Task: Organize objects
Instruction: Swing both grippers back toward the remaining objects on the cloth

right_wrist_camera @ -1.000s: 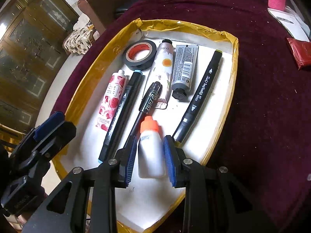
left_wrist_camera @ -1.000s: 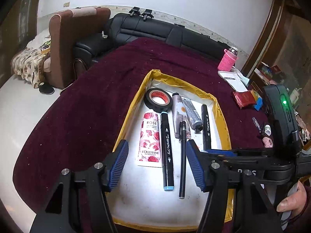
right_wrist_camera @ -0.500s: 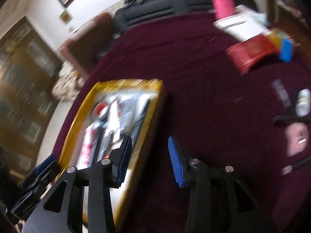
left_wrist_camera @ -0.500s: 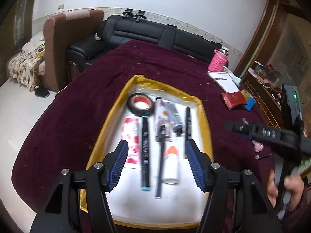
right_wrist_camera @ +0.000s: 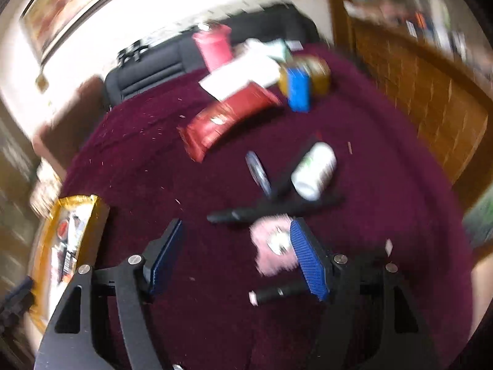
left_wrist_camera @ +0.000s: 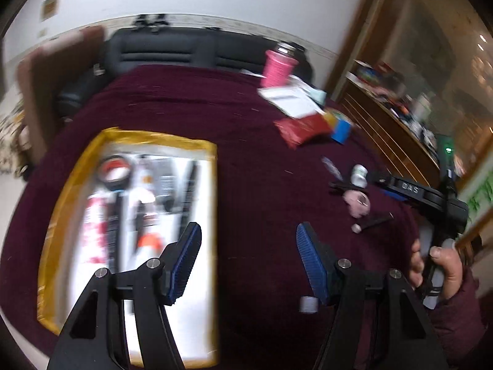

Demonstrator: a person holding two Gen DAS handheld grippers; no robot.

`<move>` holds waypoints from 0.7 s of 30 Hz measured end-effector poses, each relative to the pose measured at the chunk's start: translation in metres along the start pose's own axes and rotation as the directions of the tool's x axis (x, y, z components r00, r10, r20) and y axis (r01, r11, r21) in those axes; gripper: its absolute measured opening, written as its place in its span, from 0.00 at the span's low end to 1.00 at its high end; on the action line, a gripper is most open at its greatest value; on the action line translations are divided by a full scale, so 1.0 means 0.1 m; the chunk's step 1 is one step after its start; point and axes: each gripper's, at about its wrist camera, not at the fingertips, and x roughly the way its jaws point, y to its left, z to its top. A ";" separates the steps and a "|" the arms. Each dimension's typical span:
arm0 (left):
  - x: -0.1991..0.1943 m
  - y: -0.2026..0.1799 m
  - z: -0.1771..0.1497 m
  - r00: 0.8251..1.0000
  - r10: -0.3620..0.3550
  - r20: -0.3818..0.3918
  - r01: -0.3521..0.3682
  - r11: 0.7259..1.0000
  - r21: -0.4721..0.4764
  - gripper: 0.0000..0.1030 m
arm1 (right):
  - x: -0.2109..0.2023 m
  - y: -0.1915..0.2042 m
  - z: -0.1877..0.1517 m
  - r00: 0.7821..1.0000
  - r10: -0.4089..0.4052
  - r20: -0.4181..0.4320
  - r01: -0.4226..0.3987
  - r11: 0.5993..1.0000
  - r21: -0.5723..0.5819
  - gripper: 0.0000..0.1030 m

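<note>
A gold-rimmed white tray [left_wrist_camera: 135,137] holds a tape roll [left_wrist_camera: 114,171], tubes, markers and an orange-capped bottle [left_wrist_camera: 149,242]; it also shows at the far left of the right wrist view [right_wrist_camera: 77,203]. My left gripper [left_wrist_camera: 248,263] is open and empty over the cloth beside the tray. My right gripper [right_wrist_camera: 235,259] is open and empty above loose items: a pink compact [right_wrist_camera: 272,248], a white bottle [right_wrist_camera: 314,171], a black marker [right_wrist_camera: 271,208], a small black tube [right_wrist_camera: 275,293]. Both views are blurred.
The table wears a maroon cloth [left_wrist_camera: 246,117]. At its far side stand a pink bottle [left_wrist_camera: 279,67], white papers [left_wrist_camera: 291,100], a red packet [left_wrist_camera: 303,128] and a blue box [left_wrist_camera: 340,129]. A wooden cabinet [right_wrist_camera: 409,71] stands right, a black sofa [left_wrist_camera: 172,52] behind.
My right gripper let go of the orange-capped bottle in the tray, opened wide and swung right over the loose items. My left gripper also swung right, off the tray.
</note>
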 end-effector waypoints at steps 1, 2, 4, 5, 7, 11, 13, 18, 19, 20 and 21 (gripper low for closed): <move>0.06 -0.10 0.01 1.000 -0.005 -0.005 0.006 1.000 0.028 0.57 | 0.01 -0.12 -0.02 0.999 0.034 -0.005 -0.033 0.999 0.042 0.68; 0.12 -0.19 0.01 1.000 -0.008 -0.013 0.009 0.999 0.051 0.57 | 0.04 -0.21 -0.07 0.997 0.078 -0.010 -0.077 0.994 0.081 0.68; 0.19 -0.33 0.01 0.999 -0.025 -0.035 0.027 0.997 0.076 0.57 | 0.04 -0.44 -0.15 0.979 0.202 -0.002 -0.201 0.973 0.113 0.68; 0.21 -0.39 0.00 0.999 -0.033 -0.044 0.036 0.995 0.089 0.57 | 0.04 -0.50 -0.19 0.980 0.201 -0.008 -0.200 0.975 0.096 0.68; 0.21 -0.51 -0.02 0.998 -0.031 -0.050 0.038 0.990 0.139 0.57 | 0.07 -0.60 -0.23 0.988 0.145 -0.061 -0.139 0.986 0.092 0.68; 0.26 -0.56 0.01 1.000 0.018 -0.025 -0.014 0.988 0.154 0.57 | 0.01 -0.84 0.00 0.975 0.216 -0.053 -0.202 0.961 0.189 0.68; 0.33 -0.50 0.02 0.998 -0.023 -0.055 0.028 0.996 0.086 0.57 | -0.02 -0.90 0.17 0.989 0.146 -0.028 -0.140 0.976 0.169 0.68; 0.46 -0.42 -0.06 0.993 -0.049 -0.111 0.053 0.998 0.036 0.57 | 0.28 -1.12 0.51 0.996 0.078 -0.041 -0.069 0.977 0.201 0.68; 0.46 -0.41 -0.07 0.993 -0.044 -0.113 0.048 0.998 0.033 0.57 | 0.35 -1.16 0.54 0.996 0.078 -0.044 -0.067 0.975 0.210 0.68; 0.47 -0.40 -0.08 0.992 -0.047 -0.115 0.050 0.998 0.029 0.57 | 0.44 -1.18 0.56 0.994 0.100 -0.046 -0.087 0.971 0.225 0.68; 0.46 -0.38 -0.08 0.992 -0.049 -0.116 0.052 0.998 0.025 0.57 | 0.51 -1.17 0.57 0.990 0.127 -0.057 -0.111 0.966 0.234 0.68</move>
